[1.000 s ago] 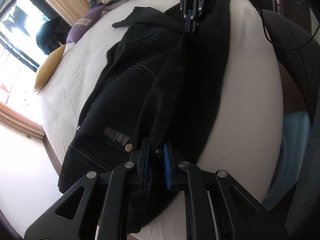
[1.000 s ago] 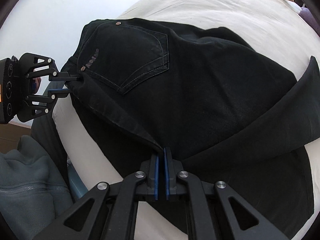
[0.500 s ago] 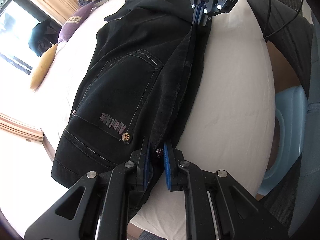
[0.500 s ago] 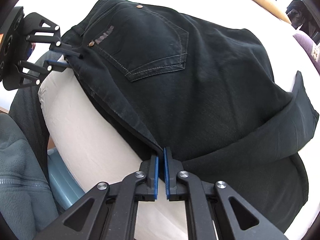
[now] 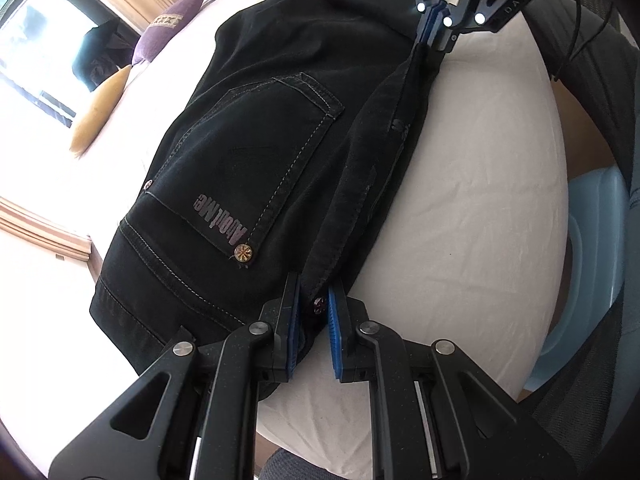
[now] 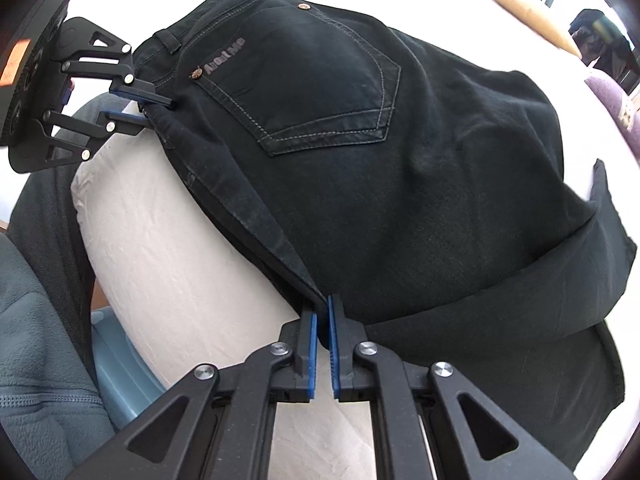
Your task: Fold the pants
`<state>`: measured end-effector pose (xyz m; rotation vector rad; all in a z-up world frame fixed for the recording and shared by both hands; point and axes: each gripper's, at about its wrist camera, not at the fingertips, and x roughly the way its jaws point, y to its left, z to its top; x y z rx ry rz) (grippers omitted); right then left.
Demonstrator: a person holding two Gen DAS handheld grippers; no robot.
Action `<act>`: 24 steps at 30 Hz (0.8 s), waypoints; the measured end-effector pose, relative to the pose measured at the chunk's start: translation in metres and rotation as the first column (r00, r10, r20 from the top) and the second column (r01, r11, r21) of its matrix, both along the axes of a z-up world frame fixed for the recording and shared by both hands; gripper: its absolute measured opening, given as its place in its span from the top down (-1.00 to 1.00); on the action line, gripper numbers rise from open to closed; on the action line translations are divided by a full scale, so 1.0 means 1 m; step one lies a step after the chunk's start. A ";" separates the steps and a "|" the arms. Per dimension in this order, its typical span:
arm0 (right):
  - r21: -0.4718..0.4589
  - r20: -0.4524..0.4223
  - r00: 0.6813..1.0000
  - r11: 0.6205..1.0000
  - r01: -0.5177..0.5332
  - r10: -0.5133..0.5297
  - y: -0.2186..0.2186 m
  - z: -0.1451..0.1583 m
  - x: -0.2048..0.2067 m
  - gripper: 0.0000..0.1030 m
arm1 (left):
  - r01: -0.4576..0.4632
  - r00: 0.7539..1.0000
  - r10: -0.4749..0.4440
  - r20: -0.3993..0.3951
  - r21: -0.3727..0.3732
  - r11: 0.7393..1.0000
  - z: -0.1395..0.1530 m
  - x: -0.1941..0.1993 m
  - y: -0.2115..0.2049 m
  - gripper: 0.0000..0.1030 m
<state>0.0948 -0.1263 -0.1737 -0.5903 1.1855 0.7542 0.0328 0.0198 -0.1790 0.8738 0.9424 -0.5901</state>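
Observation:
Black denim pants (image 5: 256, 152) lie folded lengthwise on a white bed (image 5: 472, 208), back pocket facing up; they also show in the right wrist view (image 6: 400, 184). My left gripper (image 5: 312, 300) is shut on the waistband end of the pants' near edge. My right gripper (image 6: 322, 312) is shut on the same folded edge farther along the leg. Each gripper shows in the other's view: the right one (image 5: 434, 36) at the top, the left one (image 6: 156, 112) at the upper left. The edge runs taut between them near the bed's side.
A light blue plastic tub (image 5: 588, 272) stands on the floor beside the bed. A yellow cushion (image 5: 96, 112) and a purple pillow (image 5: 168, 28) lie at the far side. A grey fleece garment (image 6: 36, 380) is at lower left.
Both grippers have drawn the held edge toward the near side of the bed and lower. The pants now lie flatter, with the pocket fully spread.

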 end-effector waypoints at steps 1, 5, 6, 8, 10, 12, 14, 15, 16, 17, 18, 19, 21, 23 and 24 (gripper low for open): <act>0.010 0.000 1.000 1.000 0.002 -0.002 -0.001 0.003 -0.002 0.88 | -0.009 1.000 0.009 0.002 -0.002 1.000 0.001 0.000 0.001 0.78; 0.020 -0.003 1.000 1.000 -0.003 0.003 -0.001 0.002 -0.009 0.87 | -0.027 1.000 0.027 0.001 -0.006 1.000 -0.001 0.001 0.010 0.77; 0.017 -0.004 1.000 1.000 0.001 -0.001 -0.001 -0.002 -0.008 0.87 | -0.029 1.000 0.029 0.000 -0.007 1.000 -0.003 0.003 0.008 0.77; 0.044 -0.023 0.999 0.999 0.032 -0.031 -0.006 -0.008 -0.004 0.86 | -0.048 0.999 0.048 0.001 -0.007 0.999 -0.007 0.007 0.006 0.70; 0.081 -0.035 0.998 0.995 0.056 -0.054 -0.014 -0.007 -0.002 0.85 | -0.074 0.997 0.074 0.000 -0.029 0.997 -0.008 0.011 0.007 0.69; 0.121 -0.053 0.997 0.990 0.069 -0.063 -0.021 -0.005 -0.003 0.66 | -0.109 0.994 0.109 -0.002 -0.050 0.993 -0.004 0.014 0.009 0.53; 0.155 -0.070 0.995 0.985 0.078 -0.068 -0.028 -0.001 -0.007 0.14 | -0.152 0.988 0.152 -0.008 -0.053 0.987 0.002 0.016 0.013 -0.28; 0.175 -0.078 0.994 0.981 0.084 -0.071 -0.031 0.002 -0.009 -0.20 | -0.169 0.985 0.168 -0.027 -0.068 0.983 0.007 0.016 0.016 -0.44; 0.200 -0.073 0.994 0.976 0.089 -0.075 -0.035 0.009 -0.011 -0.24 | -0.183 0.983 0.179 -0.047 -0.089 0.979 0.013 0.015 0.019 -0.47; 0.229 -0.069 0.994 0.969 0.098 -0.084 -0.040 0.016 -0.012 -0.24 | -0.201 0.979 0.196 -0.058 -0.101 0.974 0.020 0.015 0.022 -0.47; 0.261 -0.064 0.993 0.958 0.116 -0.102 -0.045 0.025 -0.012 -0.24 | -0.218 0.975 0.213 -0.059 -0.107 0.970 0.027 0.016 0.025 -0.47; 0.302 -0.055 0.990 0.943 0.140 -0.130 -0.051 0.034 -0.010 -0.24 | -0.235 0.972 0.230 -0.049 -0.119 0.965 0.036 0.017 0.027 -0.47; 0.388 -0.052 0.981 0.902 0.192 -0.186 -0.063 0.049 -0.001 -0.24 | -0.266 0.964 0.265 -0.029 -0.188 0.946 0.058 0.023 0.027 -0.47; 0.399 -0.067 0.973 0.888 0.228 -0.220 -0.065 0.046 0.006 -0.24 | -0.288 0.956 0.293 -0.024 -0.278 0.916 0.076 0.037 0.018 -0.47; 0.371 -0.074 0.970 0.897 0.241 -0.230 -0.065 0.038 0.009 -0.24 | -0.297 0.952 0.305 -0.024 -0.316 0.901 0.081 0.045 0.008 -0.47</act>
